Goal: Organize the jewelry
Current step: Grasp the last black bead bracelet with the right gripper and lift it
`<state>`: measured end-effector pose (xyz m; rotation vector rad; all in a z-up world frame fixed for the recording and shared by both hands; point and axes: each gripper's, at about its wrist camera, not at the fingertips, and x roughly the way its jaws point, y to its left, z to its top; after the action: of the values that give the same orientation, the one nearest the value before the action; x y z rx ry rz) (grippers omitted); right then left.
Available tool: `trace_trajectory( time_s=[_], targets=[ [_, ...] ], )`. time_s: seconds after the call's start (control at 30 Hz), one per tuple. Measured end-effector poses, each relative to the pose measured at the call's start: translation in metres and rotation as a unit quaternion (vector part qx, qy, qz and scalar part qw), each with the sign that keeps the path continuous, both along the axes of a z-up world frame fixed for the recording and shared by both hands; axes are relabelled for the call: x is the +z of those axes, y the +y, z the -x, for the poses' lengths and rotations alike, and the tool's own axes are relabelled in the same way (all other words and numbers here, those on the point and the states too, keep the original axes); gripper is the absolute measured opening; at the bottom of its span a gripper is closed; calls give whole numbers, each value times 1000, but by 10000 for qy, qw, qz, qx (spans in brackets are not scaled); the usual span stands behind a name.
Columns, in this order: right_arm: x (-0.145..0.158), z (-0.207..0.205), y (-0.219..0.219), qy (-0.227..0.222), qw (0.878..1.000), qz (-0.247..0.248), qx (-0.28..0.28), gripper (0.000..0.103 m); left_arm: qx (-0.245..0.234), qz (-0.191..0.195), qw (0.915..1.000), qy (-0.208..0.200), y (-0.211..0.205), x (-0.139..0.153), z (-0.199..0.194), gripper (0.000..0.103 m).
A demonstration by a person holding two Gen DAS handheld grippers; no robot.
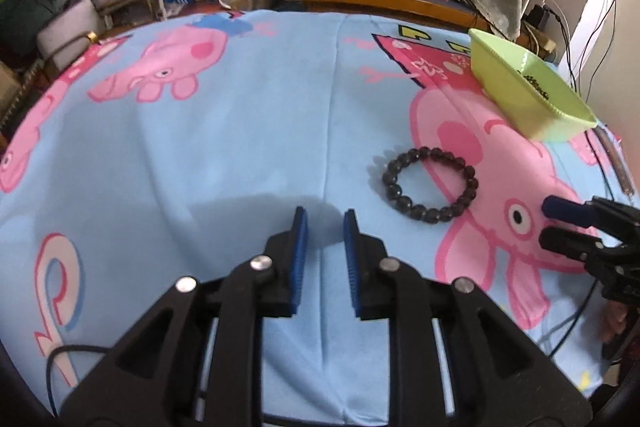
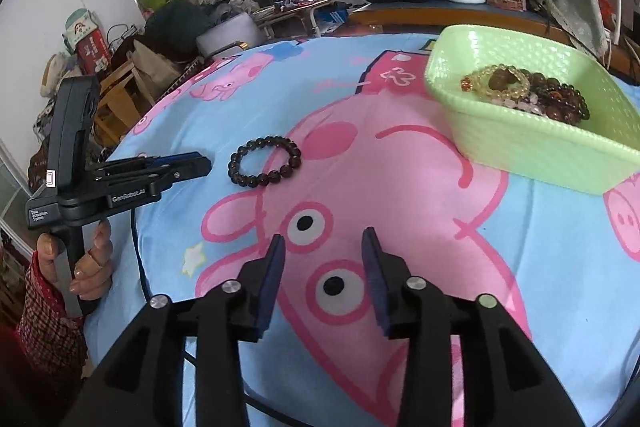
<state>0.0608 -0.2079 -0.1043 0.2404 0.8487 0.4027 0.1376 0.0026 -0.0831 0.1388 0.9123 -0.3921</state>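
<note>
While your left tool [image 1: 325, 223] and right tool [image 2: 323, 239] hang parted and empty, the dark bracelet [image 1: 430, 185] lies between them — untouched on the bedsheet [image 1: 240, 147].

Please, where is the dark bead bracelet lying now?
The dark bead bracelet lies flat on the cartoon-pig bedsheet, outside the green basket. In the right wrist view it is just right of the left claw, untouched.

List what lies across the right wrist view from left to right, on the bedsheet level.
Hand holding the left gripper → dark bead bracelet → green basket with beaded bracelets inside.
</note>
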Motion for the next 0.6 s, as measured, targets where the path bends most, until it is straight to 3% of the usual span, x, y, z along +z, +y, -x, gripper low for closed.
trace_trajectory(
  time_s=[0.1,0.23,0.6],
  targets=[
    [1,1,5,-26,9999,-14,160,29,8,-137,9999,-105,-3,-1,3,18],
    [3,1,12,-47,9996,114,236,35,22,-113,9999,-106,-2,0,2,20],
    [7,-12,17,28,9999,90,113,35,61,-28,9999,-83,0,0,2,20]
  ],
)
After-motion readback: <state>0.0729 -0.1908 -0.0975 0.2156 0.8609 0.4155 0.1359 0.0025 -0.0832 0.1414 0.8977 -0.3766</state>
